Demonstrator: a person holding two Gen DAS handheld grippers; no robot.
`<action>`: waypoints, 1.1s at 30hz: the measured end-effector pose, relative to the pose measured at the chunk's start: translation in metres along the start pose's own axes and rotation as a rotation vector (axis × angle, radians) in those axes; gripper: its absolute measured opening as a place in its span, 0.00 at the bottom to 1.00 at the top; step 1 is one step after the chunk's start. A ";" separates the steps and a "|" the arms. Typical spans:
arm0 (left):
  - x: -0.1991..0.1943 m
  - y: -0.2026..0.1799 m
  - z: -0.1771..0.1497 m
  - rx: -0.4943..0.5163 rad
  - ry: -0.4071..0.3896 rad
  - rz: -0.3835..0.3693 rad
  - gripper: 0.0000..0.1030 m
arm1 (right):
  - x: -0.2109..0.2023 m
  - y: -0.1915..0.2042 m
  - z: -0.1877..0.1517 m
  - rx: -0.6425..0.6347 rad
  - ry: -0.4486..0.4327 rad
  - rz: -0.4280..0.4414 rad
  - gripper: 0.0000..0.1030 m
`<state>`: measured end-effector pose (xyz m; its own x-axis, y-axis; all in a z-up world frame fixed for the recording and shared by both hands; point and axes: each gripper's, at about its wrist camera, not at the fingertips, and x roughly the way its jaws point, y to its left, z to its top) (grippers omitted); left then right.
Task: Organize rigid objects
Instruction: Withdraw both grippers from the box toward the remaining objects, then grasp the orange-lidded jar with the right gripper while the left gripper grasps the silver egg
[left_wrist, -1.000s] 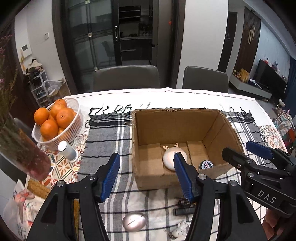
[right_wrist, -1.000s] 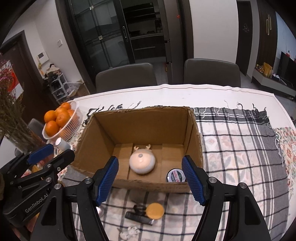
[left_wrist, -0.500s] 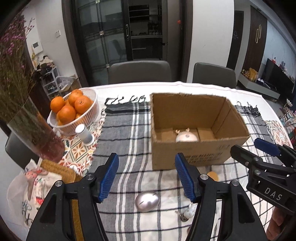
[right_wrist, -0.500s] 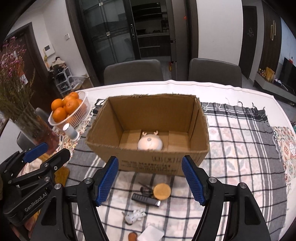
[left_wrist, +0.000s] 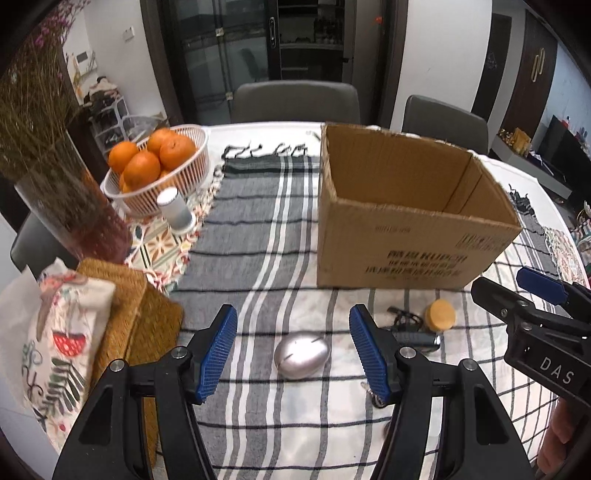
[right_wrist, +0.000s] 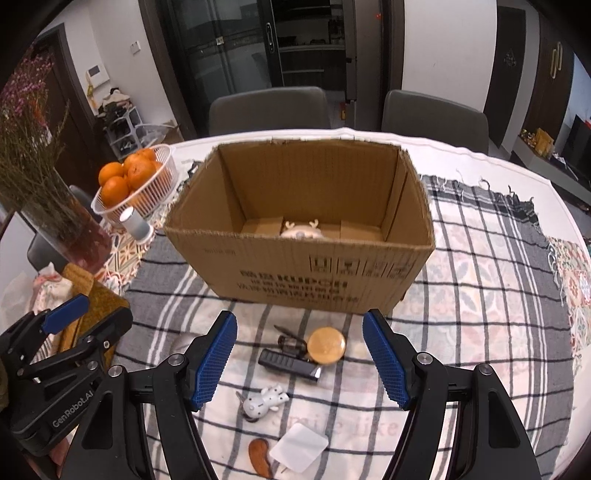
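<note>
An open cardboard box (left_wrist: 406, 236) (right_wrist: 306, 269) stands on the checked cloth; a white antlered toy (right_wrist: 301, 230) lies inside. In front of the box lie a silver egg-shaped object (left_wrist: 301, 354), a round wooden disc (right_wrist: 327, 341) (left_wrist: 439, 314), a black stick-shaped device (right_wrist: 290, 365), a small white figurine (right_wrist: 264, 400), a white square pad (right_wrist: 299, 446) and a brown wooden piece (right_wrist: 258, 456). My left gripper (left_wrist: 293, 350) hangs open above the silver egg. My right gripper (right_wrist: 299, 365) hangs open over the black device and disc, holding nothing.
A white basket of oranges (left_wrist: 159, 170) (right_wrist: 136, 181), a small white cylinder (left_wrist: 175, 212) and a glass vase of dried flowers (left_wrist: 62, 192) stand at the left. A woven mat with a floral pouch (left_wrist: 70, 332) lies near left. Two grey chairs (right_wrist: 269, 109) stand behind the table.
Both grippers have pulled back from over the box and sunk toward the table; the box now lies farther off and the small objects in front of it sit between the fingers.
</note>
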<state>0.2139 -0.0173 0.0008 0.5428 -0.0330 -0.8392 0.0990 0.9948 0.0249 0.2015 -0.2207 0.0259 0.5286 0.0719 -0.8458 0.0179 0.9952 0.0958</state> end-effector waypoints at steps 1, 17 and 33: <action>0.002 0.000 -0.001 -0.002 0.008 0.001 0.61 | 0.003 0.000 -0.002 0.000 0.007 0.003 0.69; 0.052 0.002 -0.022 -0.048 0.158 -0.005 0.61 | 0.049 -0.005 -0.016 0.026 0.118 0.008 0.69; 0.095 -0.005 -0.030 -0.070 0.253 0.001 0.63 | 0.090 -0.019 -0.024 0.056 0.190 -0.002 0.69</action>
<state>0.2395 -0.0225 -0.0951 0.3165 -0.0159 -0.9485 0.0358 0.9993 -0.0048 0.2281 -0.2321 -0.0642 0.3588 0.0866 -0.9294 0.0684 0.9906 0.1187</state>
